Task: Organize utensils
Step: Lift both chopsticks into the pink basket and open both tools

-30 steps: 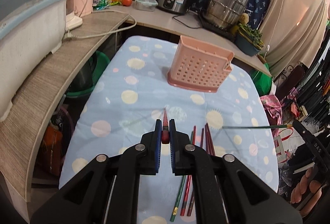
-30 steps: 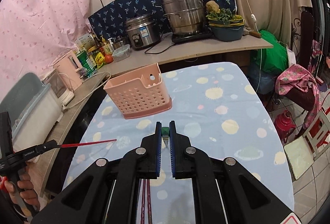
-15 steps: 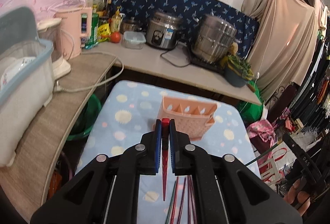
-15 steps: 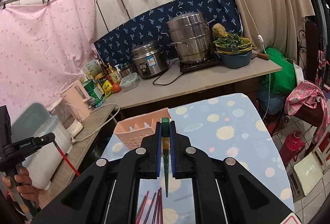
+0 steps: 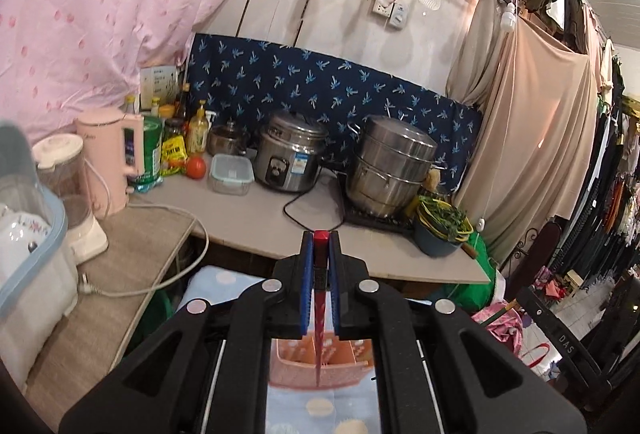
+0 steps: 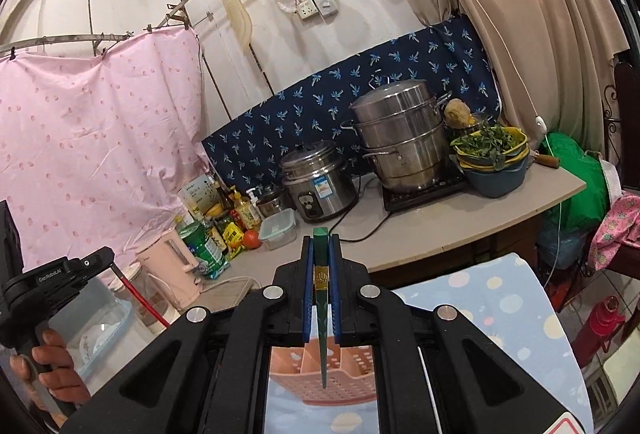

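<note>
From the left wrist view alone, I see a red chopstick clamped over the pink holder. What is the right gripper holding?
Observer: The right gripper is shut on a green chopstick.
Operator: Which way does it point?
Observer: Tip down, in front of the pink holder.
Operator: Can you see the left gripper from there?
Observer: Yes; the left gripper holds the red chopstick slanting down, with a hand on its handle.
</note>
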`<move>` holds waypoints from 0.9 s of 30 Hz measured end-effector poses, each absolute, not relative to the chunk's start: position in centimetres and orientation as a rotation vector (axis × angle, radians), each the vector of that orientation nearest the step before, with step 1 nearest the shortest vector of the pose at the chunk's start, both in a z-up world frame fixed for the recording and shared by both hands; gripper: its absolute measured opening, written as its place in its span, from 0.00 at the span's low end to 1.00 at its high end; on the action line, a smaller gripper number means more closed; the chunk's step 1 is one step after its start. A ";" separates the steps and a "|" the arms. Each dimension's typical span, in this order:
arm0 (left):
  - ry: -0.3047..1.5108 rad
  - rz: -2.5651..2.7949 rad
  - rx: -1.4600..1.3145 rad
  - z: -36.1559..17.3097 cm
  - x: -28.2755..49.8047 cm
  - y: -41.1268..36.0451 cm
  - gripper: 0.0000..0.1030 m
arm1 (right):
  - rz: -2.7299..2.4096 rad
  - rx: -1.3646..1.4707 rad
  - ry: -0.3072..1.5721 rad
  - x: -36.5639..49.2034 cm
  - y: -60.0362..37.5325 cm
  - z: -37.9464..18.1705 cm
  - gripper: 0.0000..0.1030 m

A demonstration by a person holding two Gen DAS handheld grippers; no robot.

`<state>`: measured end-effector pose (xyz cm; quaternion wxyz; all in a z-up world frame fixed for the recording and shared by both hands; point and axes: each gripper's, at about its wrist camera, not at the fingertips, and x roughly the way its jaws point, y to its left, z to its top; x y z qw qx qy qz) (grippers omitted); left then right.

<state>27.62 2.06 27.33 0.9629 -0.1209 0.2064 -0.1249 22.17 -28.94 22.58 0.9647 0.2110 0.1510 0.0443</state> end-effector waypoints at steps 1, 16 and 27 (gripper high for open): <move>0.414 -0.242 -0.236 27.3 28.4 1.8 0.07 | 0.094 0.432 0.298 22.8 -28.8 22.7 0.07; 0.516 -0.210 -0.196 20.5 34.7 0.4 0.07 | 0.059 0.416 0.425 30.1 -26.8 16.5 0.07; 0.631 -0.193 -0.187 14.3 35.5 1.0 0.18 | 0.042 0.442 0.518 30.7 -27.1 11.6 0.16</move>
